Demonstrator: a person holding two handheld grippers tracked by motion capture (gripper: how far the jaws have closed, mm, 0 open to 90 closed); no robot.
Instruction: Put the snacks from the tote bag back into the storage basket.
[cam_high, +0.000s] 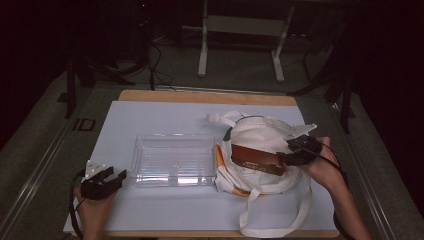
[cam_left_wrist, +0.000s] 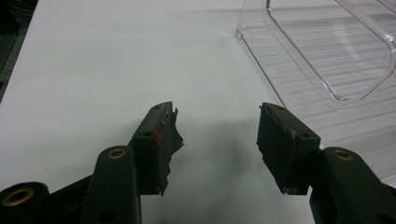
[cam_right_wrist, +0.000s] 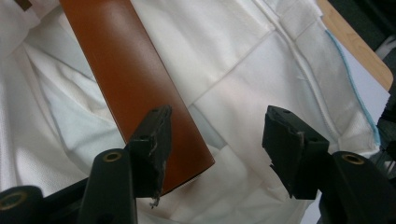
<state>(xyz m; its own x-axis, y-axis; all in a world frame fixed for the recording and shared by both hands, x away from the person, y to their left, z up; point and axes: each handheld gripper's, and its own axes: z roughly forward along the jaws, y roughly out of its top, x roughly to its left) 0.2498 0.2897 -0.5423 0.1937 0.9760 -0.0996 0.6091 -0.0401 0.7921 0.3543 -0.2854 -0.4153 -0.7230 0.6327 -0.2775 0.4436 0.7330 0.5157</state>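
1. A white tabletop (cam_high: 165, 210) carries a clear plastic tray (cam_high: 172, 160) at its middle and a white cloth tote bag (cam_high: 260, 150) just to the tray's right, the two touching or nearly so.
2. The tray holds nothing.
3. A flat brown case (cam_high: 257, 159) lies on top of the bag, one end toward the tray; the bag's straps trail to the tabletop's near edge.
4. The right gripper (cam_high: 295, 152) sits at the case's right end. Its jaws stand apart; in the right gripper view one jaw overlaps the case's (cam_right_wrist: 135, 88) edge, the other is over cloth (cam_right_wrist: 243, 84), neither pressing.
5. The left gripper (cam_high: 111, 176) rests near the tray's left corner (cam_left_wrist: 327, 56), jaws apart over bare tabletop.
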